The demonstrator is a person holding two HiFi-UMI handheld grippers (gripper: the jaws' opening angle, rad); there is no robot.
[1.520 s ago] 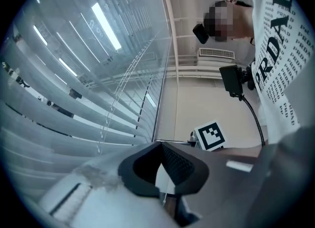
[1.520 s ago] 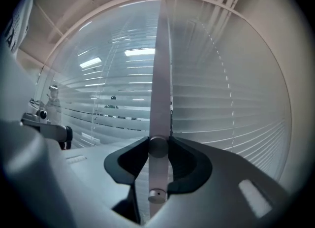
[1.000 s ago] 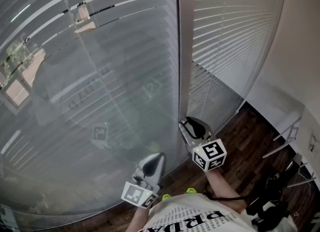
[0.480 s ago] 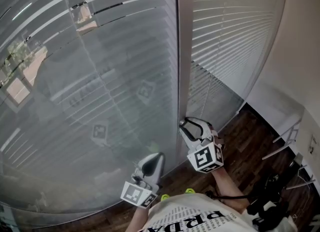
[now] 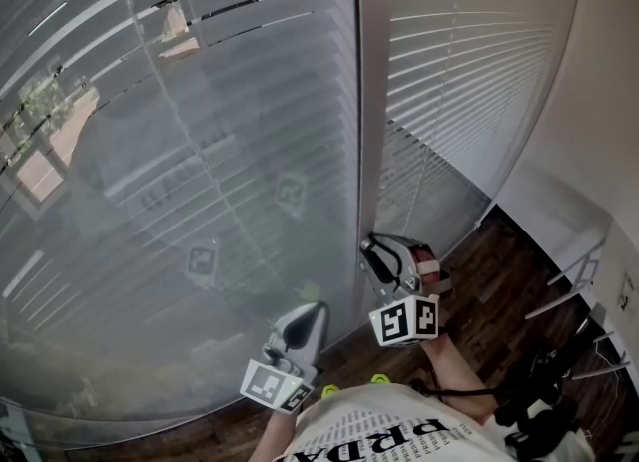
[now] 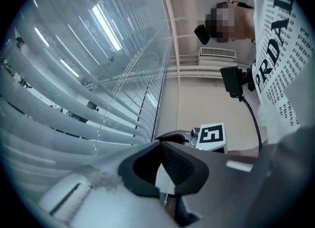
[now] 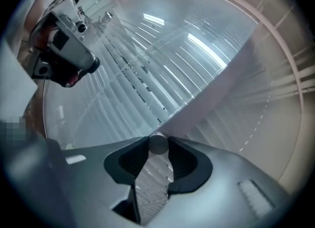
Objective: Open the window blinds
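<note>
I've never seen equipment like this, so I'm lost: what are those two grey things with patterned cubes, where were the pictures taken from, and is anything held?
No robot here: a person holds a two-jaw clamp with a marker cube in each hand. One picture comes from a camera on the person's head, looking down at slatted blinds and a wooden floor. The other two come from cameras riding on the clamps. The right hand-held gripper pinches a round knob at the window frame; the left hand-held gripper is shut, empty.
</note>
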